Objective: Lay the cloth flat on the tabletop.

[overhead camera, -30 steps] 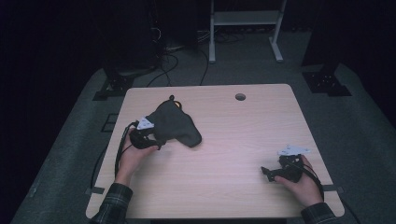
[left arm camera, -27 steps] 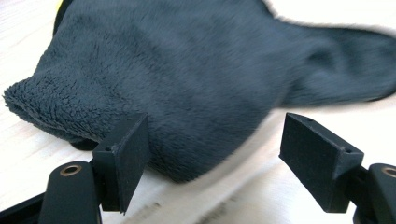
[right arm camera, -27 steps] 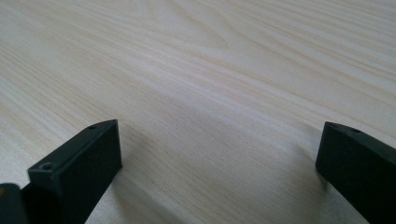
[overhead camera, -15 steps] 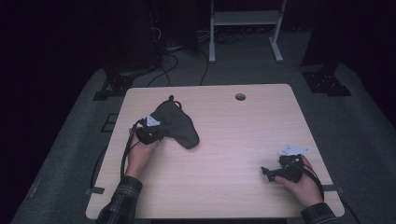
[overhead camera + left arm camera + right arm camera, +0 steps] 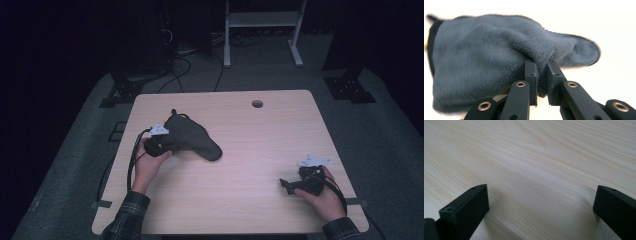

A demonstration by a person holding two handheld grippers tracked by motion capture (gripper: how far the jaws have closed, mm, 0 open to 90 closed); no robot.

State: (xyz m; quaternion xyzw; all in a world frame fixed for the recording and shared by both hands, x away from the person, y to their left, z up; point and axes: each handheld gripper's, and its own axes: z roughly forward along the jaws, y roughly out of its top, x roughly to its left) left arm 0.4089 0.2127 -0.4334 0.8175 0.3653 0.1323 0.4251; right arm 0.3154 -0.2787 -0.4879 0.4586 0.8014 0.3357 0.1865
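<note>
A dark grey fleece cloth (image 5: 192, 136) lies bunched on the left half of the wooden table (image 5: 260, 130). My left gripper (image 5: 167, 145) is shut on the cloth's near edge; in the left gripper view a fold of the cloth (image 5: 499, 57) is pinched between the two black jaws of the left gripper (image 5: 541, 83). At the table's near right my right gripper (image 5: 286, 184) rests low over bare wood. In the right gripper view the right gripper (image 5: 541, 207) stands open, jaws wide apart with nothing between them.
A round cable hole (image 5: 257, 104) sits near the table's far edge. Beyond the table are a white frame stand (image 5: 260, 30), black stand feet (image 5: 350, 87) and cables on the grey floor. Black tape (image 5: 102, 204) marks the table's near left corner.
My left gripper has moved away from me and a little right, carrying the cloth's edge with it. The right gripper has stayed where it was.
</note>
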